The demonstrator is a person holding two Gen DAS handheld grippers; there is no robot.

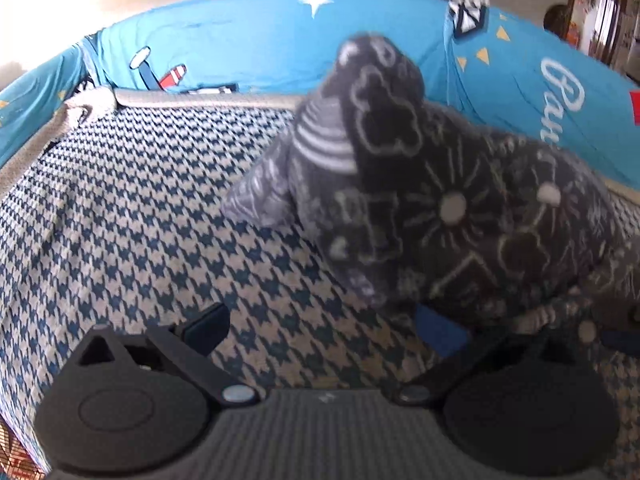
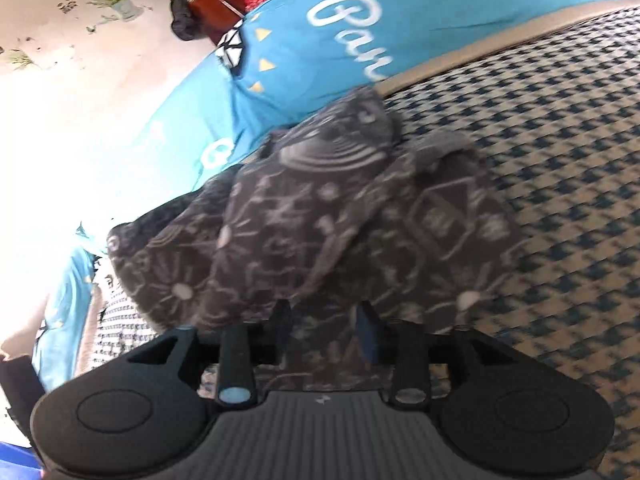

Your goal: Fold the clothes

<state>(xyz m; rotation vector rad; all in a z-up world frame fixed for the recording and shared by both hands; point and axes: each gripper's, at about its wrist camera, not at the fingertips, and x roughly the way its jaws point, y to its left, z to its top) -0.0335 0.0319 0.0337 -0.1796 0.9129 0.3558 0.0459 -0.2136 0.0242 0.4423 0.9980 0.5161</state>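
Between right tongs [image 2: 324,328]: dark garment [image 2: 320,216].

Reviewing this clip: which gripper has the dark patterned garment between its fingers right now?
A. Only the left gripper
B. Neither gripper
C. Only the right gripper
C. The right gripper has its fingers drawn close with the dark patterned garment pinched between them, while the left gripper is spread wide over the houndstooth cover with only cover between its fingers.
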